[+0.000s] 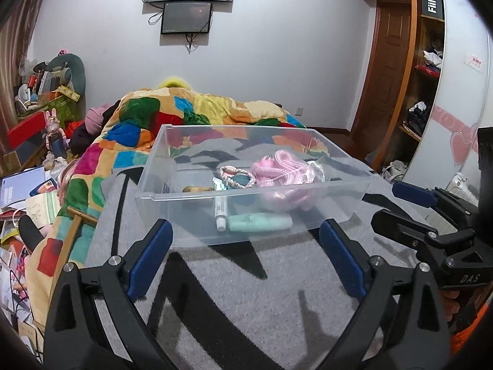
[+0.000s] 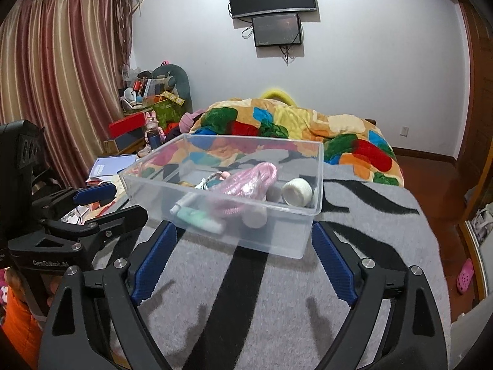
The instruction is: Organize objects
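A clear plastic bin point(image 1: 185, 195) point(image 2: 319, 178) stands on a grey and black blanket point(image 1: 246, 293) point(image 2: 252, 302) on the bed. Inside lie a pink cord bundle point(image 1: 277, 168) point(image 2: 246, 182), a mint tube point(image 1: 258, 222) point(image 2: 198, 217), a white tube point(image 1: 221, 212), a bracelet point(image 1: 235, 175) and a white roll point(image 2: 297, 191). My left gripper point(image 1: 246, 237) is open and empty just in front of the bin. My right gripper point(image 2: 243, 240) is open and empty, its fingers at the bin's near corner. Each gripper shows at the edge of the other's view.
A colourful patchwork quilt point(image 1: 197, 108) point(image 2: 292, 123) is heaped behind the bin. Cluttered boxes and papers point(image 1: 37, 191) lie left of the bed. A wardrobe with shelves point(image 1: 425, 71) stands on the right. Curtains point(image 2: 55, 86) hang at the left.
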`<state>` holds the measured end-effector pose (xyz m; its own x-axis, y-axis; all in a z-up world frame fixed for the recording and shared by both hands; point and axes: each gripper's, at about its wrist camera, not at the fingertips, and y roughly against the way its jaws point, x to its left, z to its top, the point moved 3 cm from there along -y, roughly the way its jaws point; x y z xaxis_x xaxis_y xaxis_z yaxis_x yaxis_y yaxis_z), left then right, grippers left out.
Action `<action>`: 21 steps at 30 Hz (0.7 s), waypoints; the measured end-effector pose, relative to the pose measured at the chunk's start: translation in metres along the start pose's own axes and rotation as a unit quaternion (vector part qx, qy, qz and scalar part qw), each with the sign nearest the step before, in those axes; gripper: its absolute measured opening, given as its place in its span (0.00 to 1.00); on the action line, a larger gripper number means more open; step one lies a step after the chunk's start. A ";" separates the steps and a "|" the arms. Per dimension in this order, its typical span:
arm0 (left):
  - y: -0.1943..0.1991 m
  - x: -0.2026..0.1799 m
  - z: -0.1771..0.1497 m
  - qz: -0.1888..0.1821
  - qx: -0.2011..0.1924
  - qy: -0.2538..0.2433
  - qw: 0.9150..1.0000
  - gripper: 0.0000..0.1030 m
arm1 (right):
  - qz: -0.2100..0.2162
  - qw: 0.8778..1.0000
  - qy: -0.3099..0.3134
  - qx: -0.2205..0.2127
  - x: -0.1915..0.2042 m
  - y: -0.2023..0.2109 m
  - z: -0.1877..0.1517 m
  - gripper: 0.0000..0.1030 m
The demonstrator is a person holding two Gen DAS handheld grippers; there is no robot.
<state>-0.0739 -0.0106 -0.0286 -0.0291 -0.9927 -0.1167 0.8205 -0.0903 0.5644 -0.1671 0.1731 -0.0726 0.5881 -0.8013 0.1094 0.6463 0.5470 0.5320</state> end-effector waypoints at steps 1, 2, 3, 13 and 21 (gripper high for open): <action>0.000 0.000 0.000 0.000 -0.001 0.001 1.000 0.94 | 0.002 1.000 0.000 0.001 0.000 0.000 -0.001 0.85; 0.001 0.001 -0.001 -0.001 -0.002 0.002 1.000 0.94 | 0.003 1.000 0.000 0.001 0.001 0.000 -0.001 0.85; 0.002 0.001 -0.001 -0.001 -0.003 0.003 1.000 0.94 | 0.004 1.000 0.000 0.001 0.001 0.000 -0.002 0.85; 0.004 0.001 -0.001 -0.001 -0.006 0.005 1.000 0.94 | 0.009 1.000 0.001 -0.001 0.004 0.002 -0.002 0.85; 0.004 -0.001 -0.002 0.000 -0.005 0.004 1.000 0.94 | 0.011 1.000 -0.003 0.001 0.004 0.001 -0.004 0.85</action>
<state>-0.0694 -0.0103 -0.0276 -0.0254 -0.9921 -0.1230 0.8256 -0.0903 0.5569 -0.1622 0.1713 -0.0750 0.5993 -0.7904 0.1267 0.6322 0.5644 0.5309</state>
